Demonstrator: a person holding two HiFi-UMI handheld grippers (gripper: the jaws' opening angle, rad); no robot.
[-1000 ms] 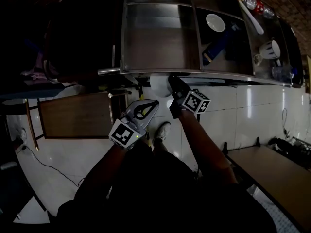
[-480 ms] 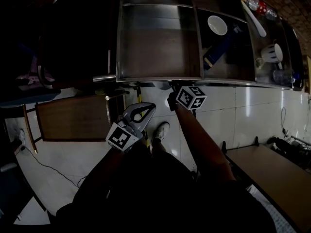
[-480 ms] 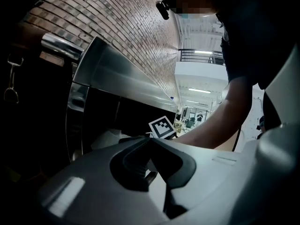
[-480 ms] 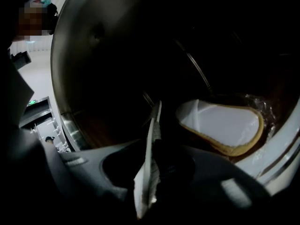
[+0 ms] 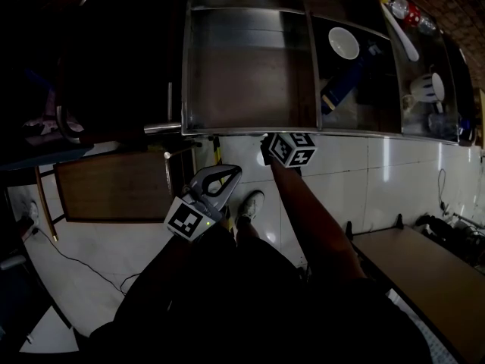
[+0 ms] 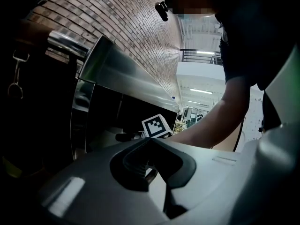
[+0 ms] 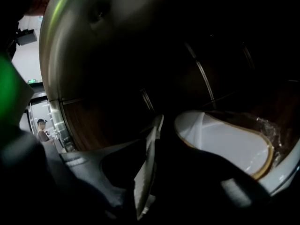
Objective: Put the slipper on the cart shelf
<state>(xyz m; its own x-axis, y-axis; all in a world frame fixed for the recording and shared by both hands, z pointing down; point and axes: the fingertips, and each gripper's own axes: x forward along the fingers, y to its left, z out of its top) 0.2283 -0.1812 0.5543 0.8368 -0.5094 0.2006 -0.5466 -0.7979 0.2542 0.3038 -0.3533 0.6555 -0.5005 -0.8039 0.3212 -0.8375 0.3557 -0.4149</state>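
Note:
The white slipper (image 7: 225,142) with a tan rim shows only in the right gripper view, inside the dark steel cart. My right gripper (image 7: 153,128) is shut on its thin white edge (image 7: 146,168). In the head view only that gripper's marker cube (image 5: 289,149) shows, at the front rail of the cart (image 5: 250,130); its jaws and the slipper are hidden under the rail. My left gripper (image 5: 221,176) hangs lower left over the floor, shut with nothing in it. From the left gripper view the cart's steel top (image 6: 122,78) and the right cube (image 6: 156,127) are visible.
On the cart's right part lie a white bowl (image 5: 343,42), a blue object (image 5: 339,82) and a white cup (image 5: 427,87). A low wooden table (image 5: 114,184) stands at the left, another (image 5: 424,271) at the right. My shoe (image 5: 252,205) rests on white tiles.
My right gripper has moved forward under the cart's front rail with the slipper, which has gone out of sight in the head view. The left gripper has drifted slightly down.

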